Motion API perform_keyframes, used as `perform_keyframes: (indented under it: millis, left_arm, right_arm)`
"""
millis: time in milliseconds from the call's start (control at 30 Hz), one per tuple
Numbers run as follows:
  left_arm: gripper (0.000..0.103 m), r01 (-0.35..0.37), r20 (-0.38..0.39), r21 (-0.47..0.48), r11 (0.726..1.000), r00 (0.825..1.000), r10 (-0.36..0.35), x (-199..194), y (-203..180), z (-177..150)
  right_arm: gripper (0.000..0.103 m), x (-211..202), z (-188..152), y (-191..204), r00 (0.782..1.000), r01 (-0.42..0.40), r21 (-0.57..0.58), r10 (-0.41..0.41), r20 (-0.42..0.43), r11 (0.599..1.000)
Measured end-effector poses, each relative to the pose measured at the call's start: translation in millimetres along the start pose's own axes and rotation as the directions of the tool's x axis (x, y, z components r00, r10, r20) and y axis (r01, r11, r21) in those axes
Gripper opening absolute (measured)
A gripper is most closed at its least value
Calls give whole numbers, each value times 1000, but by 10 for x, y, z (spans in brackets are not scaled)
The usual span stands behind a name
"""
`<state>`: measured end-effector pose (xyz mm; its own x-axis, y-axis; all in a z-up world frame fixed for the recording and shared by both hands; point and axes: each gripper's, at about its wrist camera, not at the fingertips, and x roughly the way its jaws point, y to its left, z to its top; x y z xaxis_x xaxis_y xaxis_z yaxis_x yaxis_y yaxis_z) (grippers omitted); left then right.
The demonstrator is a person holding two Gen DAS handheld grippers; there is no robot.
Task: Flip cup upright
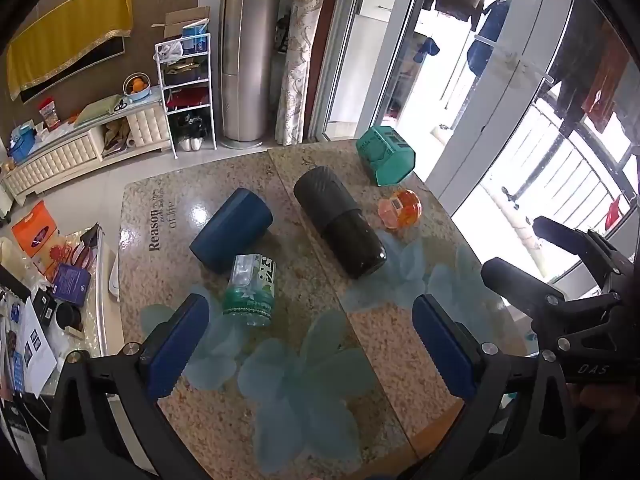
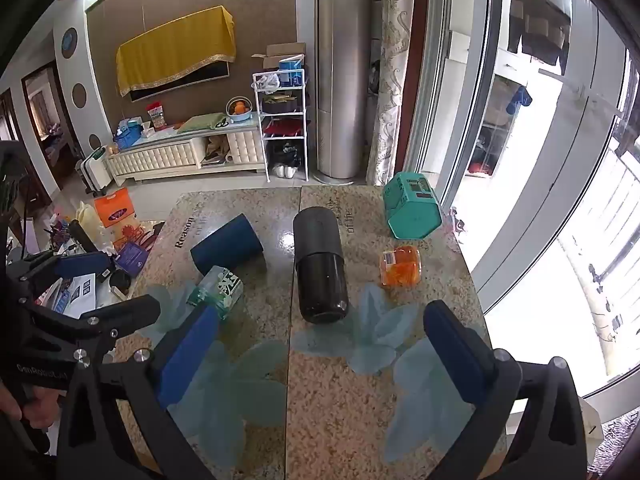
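A dark blue cup (image 1: 231, 229) lies on its side on the speckled table (image 1: 400, 340), left of centre; it also shows in the right wrist view (image 2: 226, 246). A tall black flask (image 1: 339, 221) lies on its side beside it (image 2: 320, 264). My left gripper (image 1: 312, 344) is open and empty, above the table's near part. My right gripper (image 2: 324, 356) is open and empty, above the table short of the flask. Each gripper shows at the edge of the other's view: the right one (image 1: 520, 252), the left one (image 2: 104, 280).
A clear green-labelled bottle (image 1: 251, 289) lies in front of the blue cup. A teal box (image 1: 385, 154) sits at the far right corner and an orange container (image 1: 400, 209) near the right edge. Clutter lies on the floor at the left; glass doors stand on the right.
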<state>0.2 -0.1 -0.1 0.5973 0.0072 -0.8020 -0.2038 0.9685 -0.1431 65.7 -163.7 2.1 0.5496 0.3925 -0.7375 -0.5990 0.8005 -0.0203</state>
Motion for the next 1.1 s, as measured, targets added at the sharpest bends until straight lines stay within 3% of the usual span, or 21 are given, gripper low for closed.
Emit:
perform_keyframes:
  millis: [1100]
  left_arm:
    - [102, 4, -1, -7, 1000, 1000, -4, -1, 65, -21]
  right_arm:
    - [103, 15, 12, 13, 1000, -1, 3, 1, -6, 1000]
